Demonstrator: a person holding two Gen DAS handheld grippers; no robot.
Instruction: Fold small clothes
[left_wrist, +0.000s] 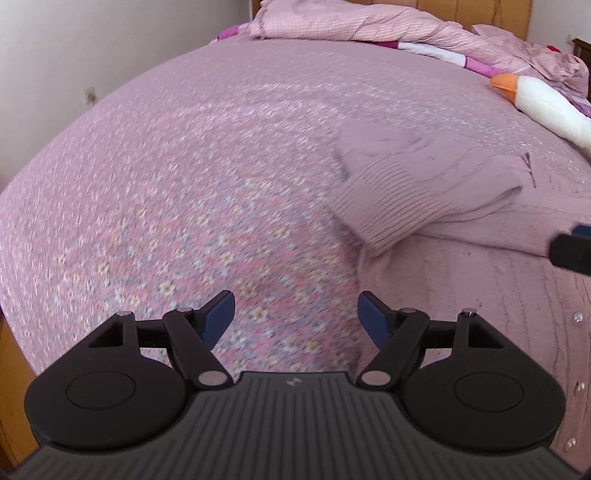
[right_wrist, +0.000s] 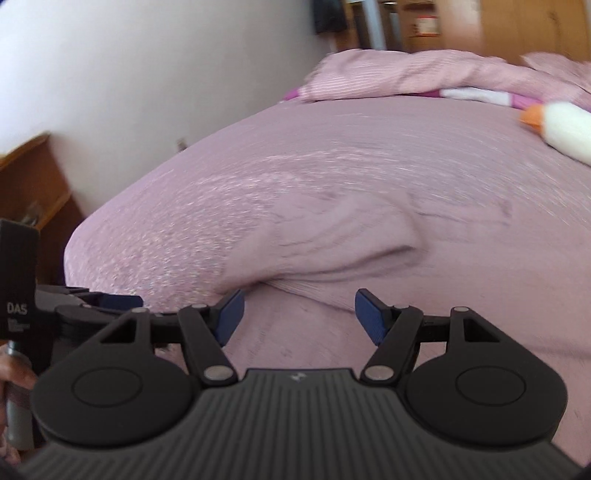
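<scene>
Left wrist view: left gripper (left_wrist: 296, 316) spread wide, nothing between the blue pads (left_wrist: 221, 317), hanging over the floral bedspread (left_wrist: 166, 192) just left of the garment. Pink knit sweater (left_wrist: 461, 229) lies flat on the bed, right of centre; ribbed sleeve (left_wrist: 373, 206) folded across the body, cuff end pointing near-left. Small buttons visible down the near-right edge of the knit. Tip of the right gripper (left_wrist: 570, 249) pokes in at the right edge, over the sweater; can't tell its opening from this view. Far side: rumpled pink quilt (left_wrist: 369, 22) along the headboard, white plush goose (left_wrist: 543, 103) with orange beak at far right, both well apart from the sweater. White wall on the left, wooden bed frame at near-left corner. Right wrist view: right gripper (right_wrist: 299, 317) also wide open, empty, pads (right_wrist: 371, 317) above the near part of the sweater (right_wrist: 332, 258), no contact that I can confirm. Sleeve fold sits just beyond the fingertips. Frame heavily motion-blurred. Left gripper (right_wrist: 110, 301) seen side-on at the left edge, with a hand (right_wrist: 14, 376) on its handle. Wooden furniture (right_wrist: 33, 184) against the wall at left, quilt (right_wrist: 424, 74) and goose (right_wrist: 561, 129) far right.
</scene>
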